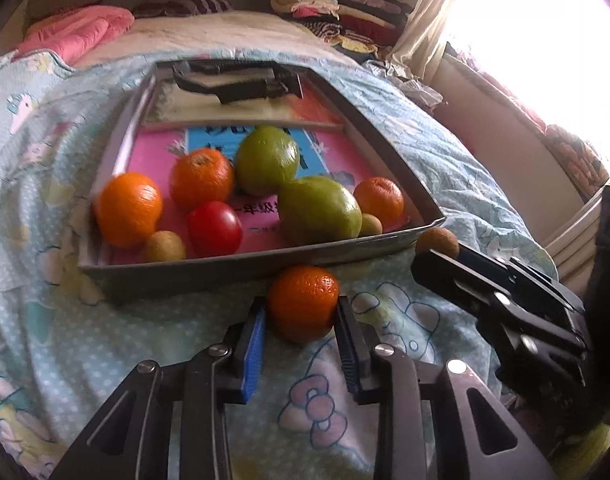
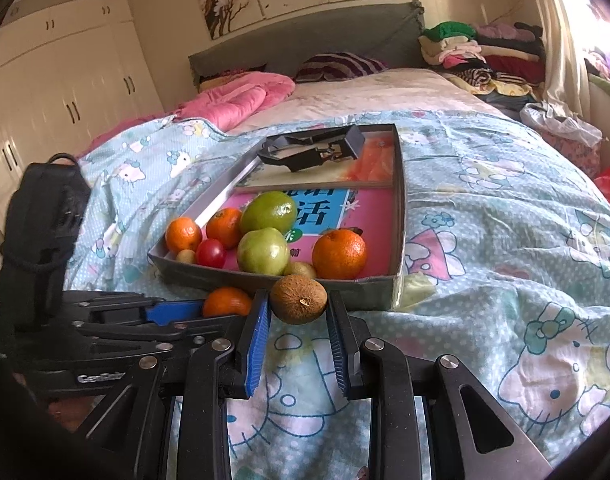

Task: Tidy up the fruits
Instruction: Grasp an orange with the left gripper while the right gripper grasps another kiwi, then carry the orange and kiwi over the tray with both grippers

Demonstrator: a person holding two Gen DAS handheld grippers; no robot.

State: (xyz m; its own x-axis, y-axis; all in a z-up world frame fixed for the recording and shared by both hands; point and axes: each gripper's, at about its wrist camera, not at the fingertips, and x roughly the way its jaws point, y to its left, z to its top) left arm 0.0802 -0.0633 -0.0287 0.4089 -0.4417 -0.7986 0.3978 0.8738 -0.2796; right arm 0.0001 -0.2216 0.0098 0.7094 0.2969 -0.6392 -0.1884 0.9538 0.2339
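hidden: far kiwi behind pear (image 1: pixel 320 208) | left gripper (image 1: pixel 301 316) clamps dimpled mandarin (image 1: pixel 303 302) — right gripper (image 2: pixel 299 312) clamps fuzzy brown kiwi (image 2: pixel 298 298)

Glossy tomato (image 1: pixel 214 228), fuzzy matt kiwi (image 2: pixel 298 298), cloth bedsheet (image 2: pixel 485 216)

Partly hidden items, right wrist view: orange (image 2: pixel 226 301), lower half and left side covered by the left gripper (image 2: pixel 177 312) beside it. Small kiwi (image 2: pixel 301 269) in the tray (image 2: pixel 399 184), ahead of the fingers, mostly behind the held brown fruit (image 2: pixel 299 298). Left wrist view: window (image 1: pixel 545 40) blown out, nothing readable; right gripper (image 1: pixel 437 260) body cut off by the right edge.
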